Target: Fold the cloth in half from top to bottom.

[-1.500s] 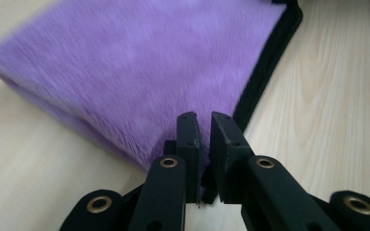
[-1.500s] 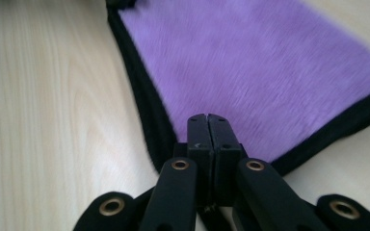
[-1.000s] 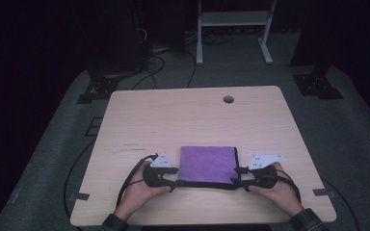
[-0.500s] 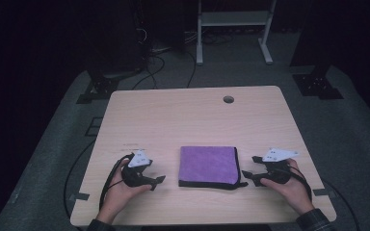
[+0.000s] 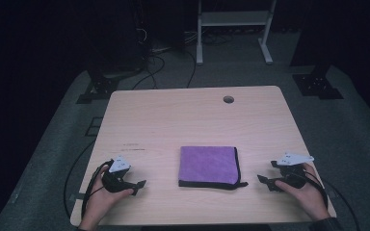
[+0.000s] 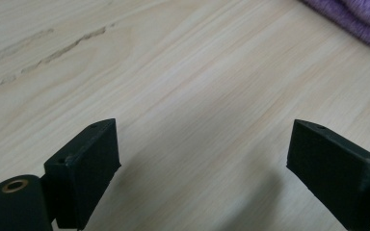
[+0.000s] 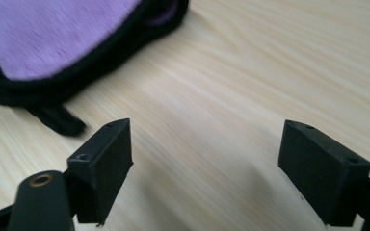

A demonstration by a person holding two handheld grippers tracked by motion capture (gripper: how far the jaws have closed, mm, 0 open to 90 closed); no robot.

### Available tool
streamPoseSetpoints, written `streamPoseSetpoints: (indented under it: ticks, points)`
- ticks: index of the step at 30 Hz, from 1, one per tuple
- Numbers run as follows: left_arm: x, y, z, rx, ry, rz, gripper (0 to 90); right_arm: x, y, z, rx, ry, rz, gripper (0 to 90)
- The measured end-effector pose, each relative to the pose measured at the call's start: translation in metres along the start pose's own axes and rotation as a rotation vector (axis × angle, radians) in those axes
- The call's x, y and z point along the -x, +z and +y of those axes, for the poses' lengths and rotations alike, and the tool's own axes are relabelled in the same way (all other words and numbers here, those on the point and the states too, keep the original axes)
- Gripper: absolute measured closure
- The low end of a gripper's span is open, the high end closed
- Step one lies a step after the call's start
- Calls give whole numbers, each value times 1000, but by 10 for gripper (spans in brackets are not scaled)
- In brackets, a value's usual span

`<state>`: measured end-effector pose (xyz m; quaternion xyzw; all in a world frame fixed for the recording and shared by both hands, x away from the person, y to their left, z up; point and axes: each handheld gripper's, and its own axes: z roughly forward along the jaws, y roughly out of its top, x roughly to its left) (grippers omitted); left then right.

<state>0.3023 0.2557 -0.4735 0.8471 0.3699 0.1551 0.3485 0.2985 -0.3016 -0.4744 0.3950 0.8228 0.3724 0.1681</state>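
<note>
A folded purple cloth [image 5: 208,165] with black edging lies flat near the table's front middle. My left gripper [image 5: 137,185] rests on the table well to the cloth's left, open, with bare wood between its jaws [image 6: 202,159]. The cloth's edge [image 6: 351,17] shows at the top right of the left gripper view. My right gripper [image 5: 263,180] sits to the cloth's right, open and holding nothing [image 7: 204,159]. In the right gripper view the cloth's black-trimmed corner [image 7: 53,53] lies just ahead to the upper left, with a small black tab [image 7: 58,120] near one jaw.
The wooden table [image 5: 173,125] has a round cable hole [image 5: 228,99] at the back. Faint marks [image 5: 130,147] show on the wood left of centre. Cables [image 5: 77,173] trail off the table's left side. A white stand [image 5: 231,29] and dark equipment sit on the floor behind.
Both grippers have let go of the cloth's side edges and drawn outward, left going left and right going right. The folded cloth stays flat in place.
</note>
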Motion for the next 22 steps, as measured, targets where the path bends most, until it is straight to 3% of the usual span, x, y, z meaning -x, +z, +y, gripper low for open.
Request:
streamPoseSetpoints:
  ticks: [2, 9, 22]
  points:
    - [-2, 1, -4, -16, 4, 10, 96, 3, -1, -4, -12, 11, -9, 180]
    - [-8, -2, -15, 21, 11, 2, 27, 9, -1, -13, -40, 33, -56, 157]
    - [-8, -2, -16, 18, 11, 3, 5, 11, -1, -18, -18, 51, -64, 122]
